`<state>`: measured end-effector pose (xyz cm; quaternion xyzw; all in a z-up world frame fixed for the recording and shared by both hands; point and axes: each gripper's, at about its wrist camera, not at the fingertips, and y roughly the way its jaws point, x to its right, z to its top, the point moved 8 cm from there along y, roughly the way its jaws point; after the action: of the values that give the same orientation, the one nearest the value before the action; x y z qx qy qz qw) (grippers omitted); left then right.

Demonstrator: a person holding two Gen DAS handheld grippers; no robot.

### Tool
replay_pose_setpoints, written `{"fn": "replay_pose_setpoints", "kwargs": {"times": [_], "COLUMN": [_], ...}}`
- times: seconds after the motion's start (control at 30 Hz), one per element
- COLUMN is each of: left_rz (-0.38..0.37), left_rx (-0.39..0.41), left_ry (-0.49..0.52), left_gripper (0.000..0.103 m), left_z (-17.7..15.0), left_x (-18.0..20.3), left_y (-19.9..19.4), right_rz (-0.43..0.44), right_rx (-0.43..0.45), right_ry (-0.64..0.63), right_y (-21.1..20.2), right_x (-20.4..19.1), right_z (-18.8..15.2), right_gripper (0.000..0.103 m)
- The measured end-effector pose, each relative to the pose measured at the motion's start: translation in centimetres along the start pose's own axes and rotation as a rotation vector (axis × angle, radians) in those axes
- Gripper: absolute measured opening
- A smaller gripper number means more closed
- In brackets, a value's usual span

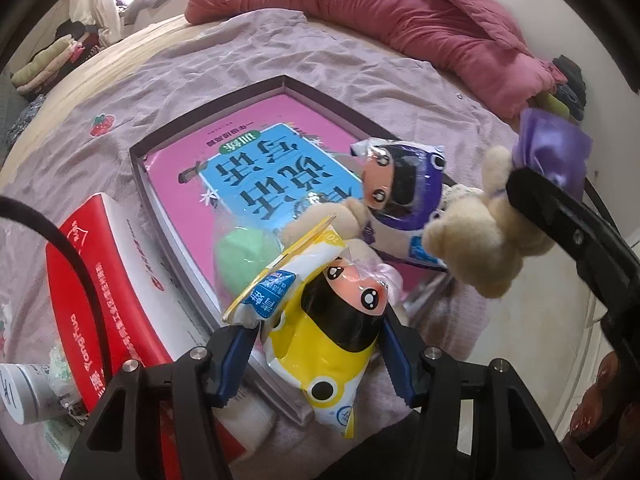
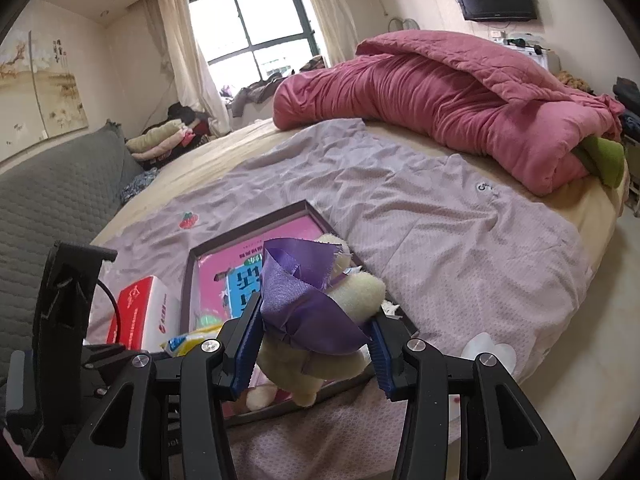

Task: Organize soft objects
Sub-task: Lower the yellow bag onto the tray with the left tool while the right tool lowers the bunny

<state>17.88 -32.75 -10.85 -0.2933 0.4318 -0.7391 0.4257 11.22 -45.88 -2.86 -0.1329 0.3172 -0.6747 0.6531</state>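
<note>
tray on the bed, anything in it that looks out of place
Yes: a pink book lies flat in the dark tray, under a purple packaged doll and a green plush. A hard book looks odd among soft toys.

My left gripper (image 1: pixel 320 354) hides the yellow doll packet's (image 1: pixel 320 344) lower sides. The grey bottle (image 1: pixel 22 390) is cut off at the frame edge. The purple ribbon (image 2: pixel 304 300) covers the plush bear's (image 2: pixel 352 292) face.

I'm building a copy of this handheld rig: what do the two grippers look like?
Both the left gripper and right gripper share one build: matte black angular linkage arms with silver round bolts, and blue ridged finger pads. A thin black cable loops beside the left one.
</note>
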Motion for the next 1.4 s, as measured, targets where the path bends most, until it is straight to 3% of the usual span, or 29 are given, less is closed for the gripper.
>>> {"fn": "replay_pose_setpoints", "kwargs": {"times": [0.73,1.0,1.4], "left_rz": [0.021,0.033,0.049], "left_rx": [0.022,0.022,0.022], "left_ry": [0.023,0.022,0.017], "left_gripper": [0.059,0.059,0.059], "left_z": [0.2,0.4,0.7], "left_x": [-0.6,-0.7,-0.8], "left_y": [0.2,0.3,0.6], "right_rz": [0.043,0.004,0.057], "right_rx": [-0.153,-0.161,-0.143], "right_ry": [-0.043,-0.096,-0.080], "right_y": [5.9,8.4,8.2], "right_x": [-2.8,-3.2,-3.5], "right_z": [-1.0,-0.4,-0.3], "right_gripper": [0.049,0.049,0.052]}}
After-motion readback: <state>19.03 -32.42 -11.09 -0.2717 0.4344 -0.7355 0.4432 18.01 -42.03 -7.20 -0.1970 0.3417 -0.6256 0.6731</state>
